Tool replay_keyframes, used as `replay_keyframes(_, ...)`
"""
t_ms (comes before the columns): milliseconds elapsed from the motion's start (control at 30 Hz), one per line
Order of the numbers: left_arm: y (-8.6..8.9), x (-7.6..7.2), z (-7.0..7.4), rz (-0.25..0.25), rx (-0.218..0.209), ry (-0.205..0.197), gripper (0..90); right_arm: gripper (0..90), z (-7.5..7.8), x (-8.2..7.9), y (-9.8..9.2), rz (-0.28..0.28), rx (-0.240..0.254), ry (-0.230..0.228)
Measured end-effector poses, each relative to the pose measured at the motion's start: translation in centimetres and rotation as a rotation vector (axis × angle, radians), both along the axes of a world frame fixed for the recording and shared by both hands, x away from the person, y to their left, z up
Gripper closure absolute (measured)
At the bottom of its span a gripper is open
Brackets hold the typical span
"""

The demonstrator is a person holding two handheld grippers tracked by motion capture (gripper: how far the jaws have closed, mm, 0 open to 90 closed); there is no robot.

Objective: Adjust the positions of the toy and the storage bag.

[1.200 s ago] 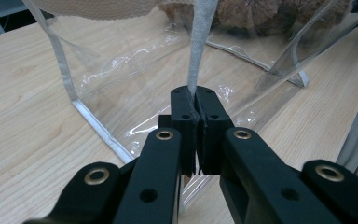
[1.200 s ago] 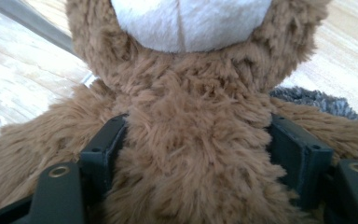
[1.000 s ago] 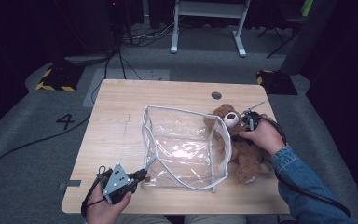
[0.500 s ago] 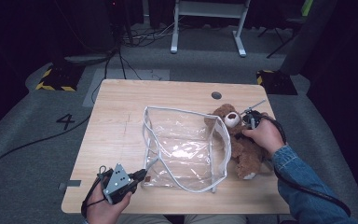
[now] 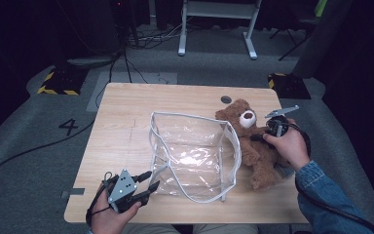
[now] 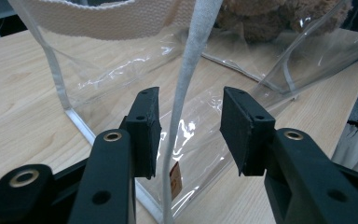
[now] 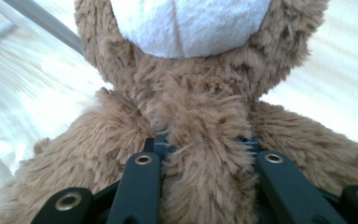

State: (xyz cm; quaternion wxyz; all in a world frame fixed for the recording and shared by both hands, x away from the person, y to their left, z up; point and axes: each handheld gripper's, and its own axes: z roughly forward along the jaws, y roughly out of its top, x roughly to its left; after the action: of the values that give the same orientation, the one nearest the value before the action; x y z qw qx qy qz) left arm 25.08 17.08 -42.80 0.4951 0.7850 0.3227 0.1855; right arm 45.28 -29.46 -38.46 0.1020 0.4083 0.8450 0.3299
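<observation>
We see a pale wooden tabletop (image 5: 126,117) bearing a clear plastic bag (image 5: 192,156) at centre and a brown teddy bear (image 5: 253,146) just beside it

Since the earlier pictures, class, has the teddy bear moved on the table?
Yes. The teddy bear, gripped by the right gripper, has risen: its head now sits closer to the round hole in the table top.

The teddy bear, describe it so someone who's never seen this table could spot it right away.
On the wooden table, look right of the clear plastic bag standing at its middle. The teddy bear lies there beside it, the right tool shut on its body: brown, furry, with a white muzzle.
</observation>
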Motion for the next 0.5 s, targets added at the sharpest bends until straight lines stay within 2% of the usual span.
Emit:
replay_keyframes(133,-0.5,0.4,0.1,-0.020,0.015,0.000,63.2,70.9,1.4,-0.8,-0.4,0.018,0.044,-0.046)
replay_keyframes(200,-0.6,0.5,0.2,-0.012,0.063,-0.023,72.3,70.9,2.1,-1.3,-0.6,0.017,0.064,-0.069)
replay_keyframes(233,-0.6,0.6,0.3,-0.009,0.085,-0.035,80.6,70.9,2.4,-1.5,-0.7,0.020,0.069,-0.090)
replay_keyframes(267,-0.5,0.7,0.4,-0.013,0.090,-0.030,84.3,70.9,2.6,-1.7,-0.8,0.022,0.076,-0.100)
replay_keyframes(433,-0.5,0.7,0.5,-0.012,0.096,-0.029,87.2,70.9,4.3,-2.9,-1.2,0.045,0.134,-0.172)
replay_keyframes(500,-0.4,0.7,0.5,-0.011,0.080,-0.019,87.3,71.0,4.8,-3.4,-1.3,0.051,0.161,-0.195)
